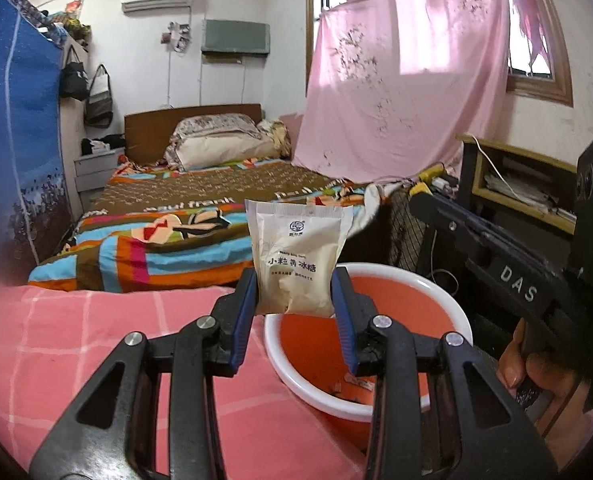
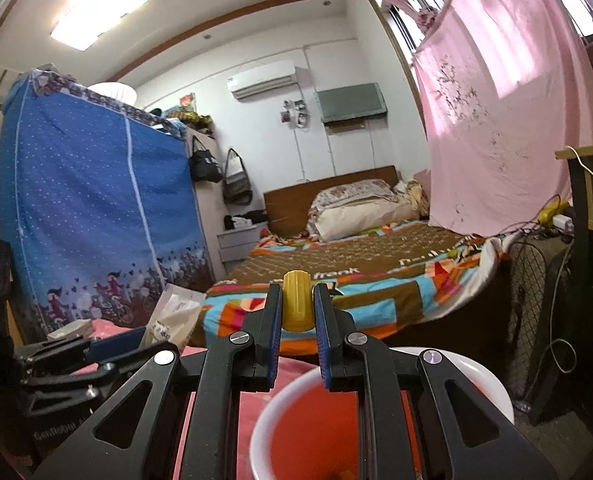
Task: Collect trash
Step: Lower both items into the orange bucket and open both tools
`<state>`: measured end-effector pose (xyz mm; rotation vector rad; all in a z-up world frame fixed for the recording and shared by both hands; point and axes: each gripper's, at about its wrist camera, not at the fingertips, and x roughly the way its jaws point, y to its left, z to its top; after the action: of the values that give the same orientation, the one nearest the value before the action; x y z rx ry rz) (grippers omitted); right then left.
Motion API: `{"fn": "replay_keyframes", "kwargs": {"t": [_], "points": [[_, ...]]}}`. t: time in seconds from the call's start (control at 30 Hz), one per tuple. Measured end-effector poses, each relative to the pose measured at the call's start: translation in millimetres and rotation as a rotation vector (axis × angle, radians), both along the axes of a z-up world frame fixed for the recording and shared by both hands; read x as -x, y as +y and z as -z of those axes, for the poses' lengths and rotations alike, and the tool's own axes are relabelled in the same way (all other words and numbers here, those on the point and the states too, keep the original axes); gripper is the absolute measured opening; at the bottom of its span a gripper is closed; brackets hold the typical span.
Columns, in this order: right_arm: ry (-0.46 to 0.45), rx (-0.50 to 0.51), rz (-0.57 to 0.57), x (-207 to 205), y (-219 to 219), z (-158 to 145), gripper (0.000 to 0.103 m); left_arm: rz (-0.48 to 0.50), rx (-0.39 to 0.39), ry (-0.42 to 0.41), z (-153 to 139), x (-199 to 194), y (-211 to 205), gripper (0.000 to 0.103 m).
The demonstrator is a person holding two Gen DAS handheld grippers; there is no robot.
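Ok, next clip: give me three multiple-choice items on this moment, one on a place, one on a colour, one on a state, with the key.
1. Where is the red basin?
A. On the bed
B. Just below and ahead of both grippers
C. On the desk

2. What colour is the cap between the right gripper fingers?
A. Yellow
B. Green
C. White

3. What is the left gripper doing?
A. Open, empty
B. Shut on nothing
C. Shut on the beige packet

Key: 1 B, its white rim shows beneath the fingers in both wrist views. 2 A, the cap is plainly yellow. 3 C, both blue pads press the packet's sides.
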<state>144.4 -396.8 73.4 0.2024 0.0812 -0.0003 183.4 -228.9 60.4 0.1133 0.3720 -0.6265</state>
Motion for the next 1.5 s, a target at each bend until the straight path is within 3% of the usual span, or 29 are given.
{"fn": "replay_keyframes", "kwargs": {"t": [0.43, 0.9, 1.3, 1.4, 1.5], "points": [[0.118, -0.027, 0.057, -5, -16, 16, 0.014, 0.043, -0.075, 0.134, 21, -12, -32, 0.041], [0.233, -0.105, 0.096, -10, -38, 31, 0.014, 0.081, -0.106, 0.243, 32, -16, -51, 0.045], [0.272, -0.123, 0.122, -10, -44, 36, 0.015, 0.071, -0.106, 0.279, 36, -21, -53, 0.057], [0.276, -0.124, 0.126, -10, -45, 36, 0.018, 0.066, -0.107, 0.281, 36, -22, -52, 0.058], [0.275, -0.129, 0.130, -10, -44, 36, 0.030, 0.061, -0.103, 0.285, 37, -23, -50, 0.061]]}}
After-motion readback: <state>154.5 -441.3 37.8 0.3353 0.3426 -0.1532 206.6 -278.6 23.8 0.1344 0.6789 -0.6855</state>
